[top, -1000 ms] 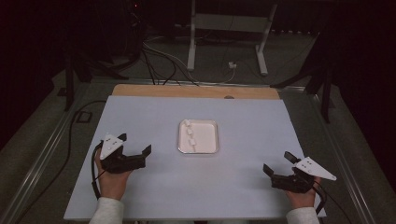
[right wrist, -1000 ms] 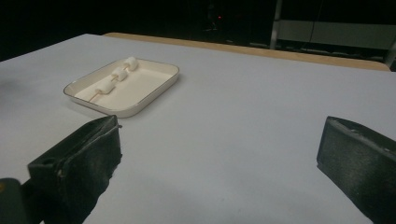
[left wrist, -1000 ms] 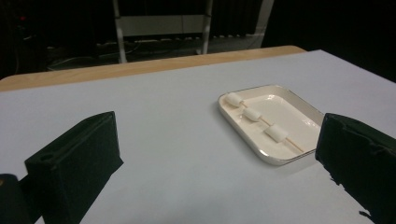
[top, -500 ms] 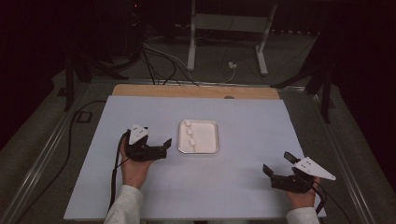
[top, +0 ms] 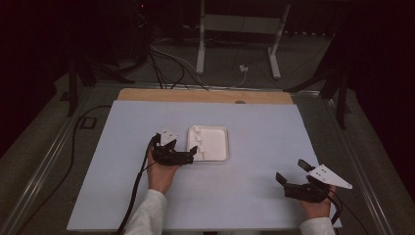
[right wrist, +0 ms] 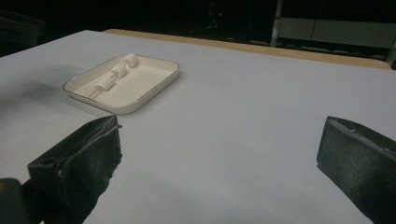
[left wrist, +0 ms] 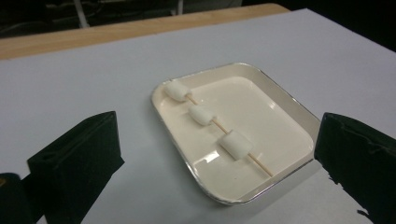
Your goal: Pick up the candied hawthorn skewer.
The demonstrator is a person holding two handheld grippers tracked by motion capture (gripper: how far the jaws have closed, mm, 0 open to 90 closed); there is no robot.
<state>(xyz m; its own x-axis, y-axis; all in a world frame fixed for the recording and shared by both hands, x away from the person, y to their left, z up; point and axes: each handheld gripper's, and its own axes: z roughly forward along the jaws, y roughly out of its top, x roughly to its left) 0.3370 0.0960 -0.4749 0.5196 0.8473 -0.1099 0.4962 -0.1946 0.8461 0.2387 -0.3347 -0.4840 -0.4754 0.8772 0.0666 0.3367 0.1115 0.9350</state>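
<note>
Three marshmallows on a skewer (left wrist: 212,125) lie in the tray (left wrist: 280,112); the left hand-held gripper (top: 192,155), jaws spread, is best lowered squarely over the bare stick end nearest it.

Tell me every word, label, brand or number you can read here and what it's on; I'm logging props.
None: no readable text.
The tray, the marshmallow skewer, the table cover, the left gripper and the right gripper carry no visible print.
</note>
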